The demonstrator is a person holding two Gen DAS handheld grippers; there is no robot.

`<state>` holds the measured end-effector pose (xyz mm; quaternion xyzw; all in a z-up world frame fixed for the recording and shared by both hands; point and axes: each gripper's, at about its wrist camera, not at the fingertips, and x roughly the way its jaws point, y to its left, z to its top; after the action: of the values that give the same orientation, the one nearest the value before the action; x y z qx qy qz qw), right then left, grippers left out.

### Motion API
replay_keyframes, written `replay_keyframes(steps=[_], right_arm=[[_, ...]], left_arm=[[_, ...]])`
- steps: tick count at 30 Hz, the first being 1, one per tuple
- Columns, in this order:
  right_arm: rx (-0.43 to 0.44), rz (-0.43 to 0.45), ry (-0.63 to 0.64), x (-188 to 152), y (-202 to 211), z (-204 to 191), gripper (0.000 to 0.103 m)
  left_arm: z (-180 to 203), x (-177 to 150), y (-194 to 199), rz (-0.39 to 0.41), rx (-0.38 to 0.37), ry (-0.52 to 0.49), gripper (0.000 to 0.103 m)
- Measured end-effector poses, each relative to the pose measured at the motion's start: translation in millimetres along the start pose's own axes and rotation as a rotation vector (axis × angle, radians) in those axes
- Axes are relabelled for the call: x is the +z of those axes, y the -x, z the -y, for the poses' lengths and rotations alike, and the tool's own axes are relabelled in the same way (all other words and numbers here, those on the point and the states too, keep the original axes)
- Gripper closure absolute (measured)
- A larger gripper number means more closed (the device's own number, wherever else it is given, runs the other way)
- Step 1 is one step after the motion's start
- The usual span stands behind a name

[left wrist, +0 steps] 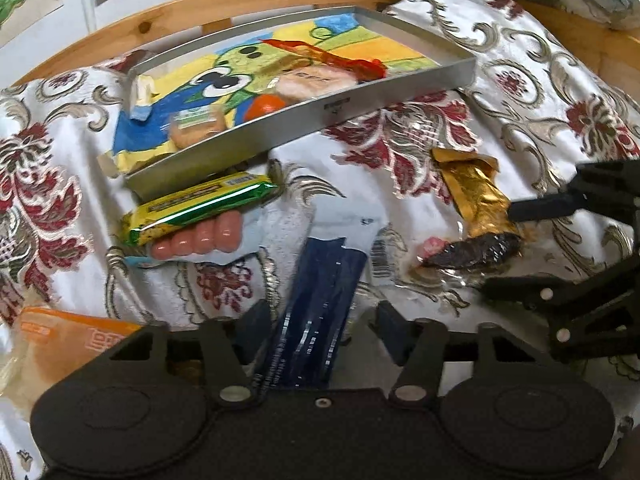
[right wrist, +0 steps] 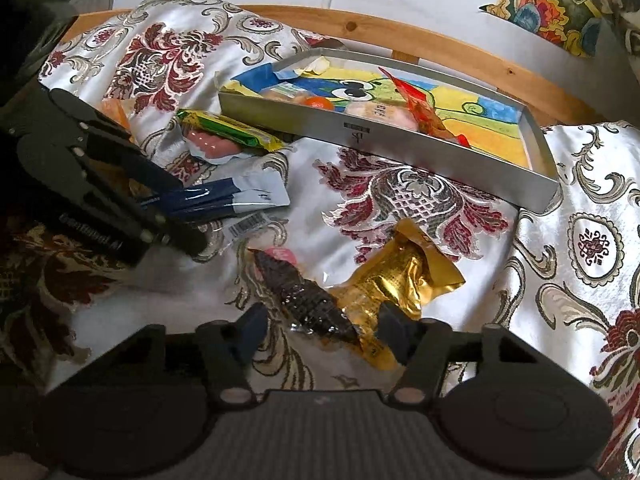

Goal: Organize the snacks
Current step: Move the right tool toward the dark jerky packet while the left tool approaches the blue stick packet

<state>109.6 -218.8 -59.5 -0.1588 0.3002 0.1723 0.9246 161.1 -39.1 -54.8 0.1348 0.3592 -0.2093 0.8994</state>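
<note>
Fingers of both grippers are spread, the left gripper [left wrist: 320,320] straddling the blue sachet [left wrist: 320,292] and the right gripper [right wrist: 320,324] the chocolate cone [right wrist: 308,300] overlapping the gold packet [right wrist: 396,280], so both could be dragged together toward the metal tray [right wrist: 400,140].

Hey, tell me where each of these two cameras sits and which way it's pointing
Left wrist: sits on the left gripper, facing forward over the dark blue packet between its open fingers toward the metal tray; the right gripper enters at right.
Right wrist: sits on the right gripper, open around the dark cone snack and gold wrapper; the left gripper shows at left.
Shared: tray, blue packet, green bar, sausages, patterned cloth.
</note>
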Motion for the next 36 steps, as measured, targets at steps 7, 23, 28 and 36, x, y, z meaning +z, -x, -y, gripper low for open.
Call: replay_keyframes(steps=[7,23,28,36], right_arm=[[0.01,-0.023,0.019,1.8,1.6,-5.8,0.055],[0.06,-0.013,0.009,5.3,-2.9,7.1,0.03],[0.056,-0.039,0.04,3.5,-5.1,1.2,0.039],[0.064,-0.104,0.006,8.4,1.1,-3.2,0.047]], left_arm=[[-6.7,2.7,2.2,-0.018,-0.042,0.068,0.064],[1.3,0.3,-1.6,-0.041,-0.068,0.022,0.056],[-1.2,-0.6,-1.5,-0.033,-0.048,0.05,0.065],[1.8,-3.6,3.1,-0.056,-0.059,0.144,0.069]])
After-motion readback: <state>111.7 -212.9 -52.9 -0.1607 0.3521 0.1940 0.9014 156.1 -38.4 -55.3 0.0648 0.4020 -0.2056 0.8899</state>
